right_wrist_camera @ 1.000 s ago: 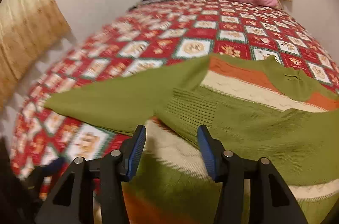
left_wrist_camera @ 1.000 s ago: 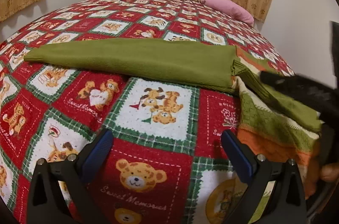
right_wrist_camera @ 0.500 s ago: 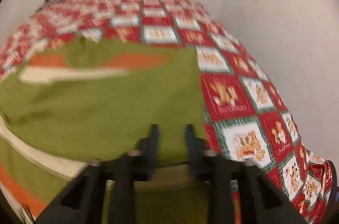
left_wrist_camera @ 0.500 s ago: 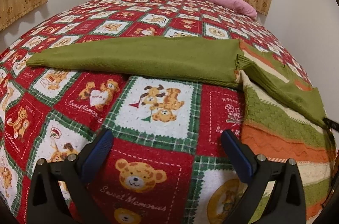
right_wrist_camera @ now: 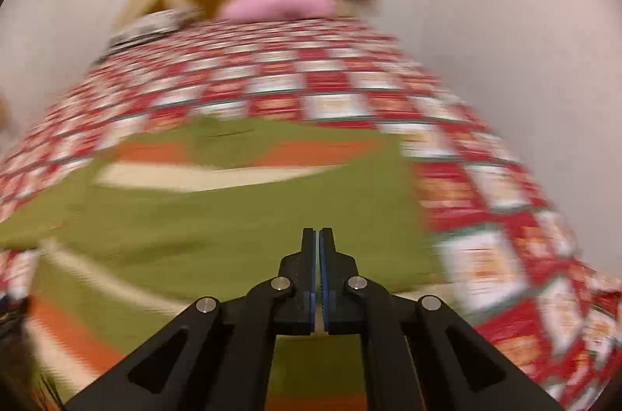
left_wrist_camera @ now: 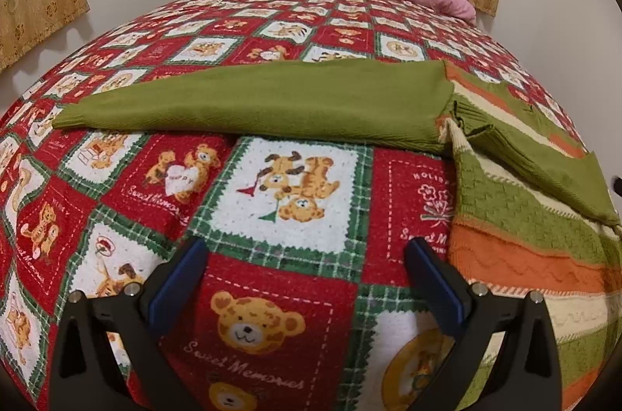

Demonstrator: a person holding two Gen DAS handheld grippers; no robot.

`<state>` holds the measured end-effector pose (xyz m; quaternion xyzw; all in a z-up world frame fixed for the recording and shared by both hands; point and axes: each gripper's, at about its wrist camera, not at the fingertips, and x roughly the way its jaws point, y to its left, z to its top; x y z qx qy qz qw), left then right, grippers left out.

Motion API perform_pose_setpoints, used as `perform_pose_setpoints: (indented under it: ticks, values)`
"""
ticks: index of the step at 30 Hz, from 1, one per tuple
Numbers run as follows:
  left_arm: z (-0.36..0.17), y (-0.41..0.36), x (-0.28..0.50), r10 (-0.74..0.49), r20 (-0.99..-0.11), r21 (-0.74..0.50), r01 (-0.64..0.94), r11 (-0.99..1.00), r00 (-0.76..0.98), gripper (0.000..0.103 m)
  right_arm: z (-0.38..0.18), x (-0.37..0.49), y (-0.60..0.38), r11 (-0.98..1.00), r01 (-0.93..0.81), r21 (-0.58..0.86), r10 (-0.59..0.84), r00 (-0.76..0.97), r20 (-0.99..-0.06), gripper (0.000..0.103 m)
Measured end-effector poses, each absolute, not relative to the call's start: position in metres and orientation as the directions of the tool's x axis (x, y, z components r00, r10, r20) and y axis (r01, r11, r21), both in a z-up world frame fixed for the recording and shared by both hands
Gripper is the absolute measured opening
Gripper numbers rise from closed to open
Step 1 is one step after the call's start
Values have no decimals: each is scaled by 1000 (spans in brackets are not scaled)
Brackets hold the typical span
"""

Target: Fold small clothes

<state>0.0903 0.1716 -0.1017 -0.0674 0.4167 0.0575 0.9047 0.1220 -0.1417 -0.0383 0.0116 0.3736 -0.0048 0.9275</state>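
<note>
The striped sweater (left_wrist_camera: 521, 247) is lying near the right edge of the bed (left_wrist_camera: 272, 201), toward the foot. One green sleeve (left_wrist_camera: 256, 104) is stretching flat across the quilt toward the left edge, and the other sleeve (left_wrist_camera: 544, 162) is lying folded in over the sweater's body.

The left gripper (left_wrist_camera: 307, 288) is hovering over bare quilt beside the sweater's hem, its jaws standing wide apart with nothing between them. The right gripper (right_wrist_camera: 317, 269) is sitting over the green knit with its jaws pressed together — I cannot see any cloth caught between the pads. Its view is smeared with motion, so exactly where it is aiming is hard to tell.

What is worrying me is that shut right gripper sweeping across the garment. If it is brushing the knit, it is likely dragging the folded sleeve out of place, or pulling a wrinkle into the body. If it means to grab an edge, the jaws need opening first, or they will only be poking the wool.

The long sleeve is the other risk. It is loose, stretchy knit, and picking it up by the cuff alone may be letting the middle sag and twist, so the fold lands crooked. The sweater is also lying close to the bed's right edge — a hard tug that way may be sliding it off.
</note>
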Motion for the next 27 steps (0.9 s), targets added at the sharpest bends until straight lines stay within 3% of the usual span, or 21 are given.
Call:
perform_pose_setpoints:
  ticks: [5,8,12,14,16,17,18,19,21,23,27]
  values:
    - [-101,173,89,33,-758,-96,-161,982,652,103,-59,147,-28,976,-196,98,206,666,-717,1]
    - [-101,174,90,28,-758,-101,-160,982,651,103,-90,168,22,935,-310,172,321,535,-782,2]
    - [-93,192,83,-9,-737,-151,-152,977,675,103,-79,152,34,940,-331,78,276,609,-743,1]
    - [-82,210,82,66,-718,-116,-212,970,693,102,-58,131,23,932,-354,76,305,656,-690,2]
    - [-66,247,82,148,-675,-137,-320,938,723,102,-40,105,17,932,-362,18,286,704,-650,22]
    - [-60,269,84,183,-659,-166,-378,911,730,102,-35,94,13,937,-349,2,272,727,-631,51]
    - [-58,285,87,210,-652,-185,-421,888,728,102,-29,80,6,945,-326,-1,262,761,-593,69]
    - [-57,303,91,247,-654,-195,-475,858,715,101,-24,66,-1,951,-309,6,259,786,-561,69]
    - [-59,337,104,305,-666,-201,-557,806,681,96,-17,55,-10,956,-292,19,254,797,-549,69]
    - [-68,364,123,314,-715,-201,-613,764,625,76,-17,43,-16,962,-271,39,247,801,-546,69]
    - [-96,388,154,184,-794,-282,-620,732,579,45,-20,36,-17,965,-258,51,241,791,-563,69]
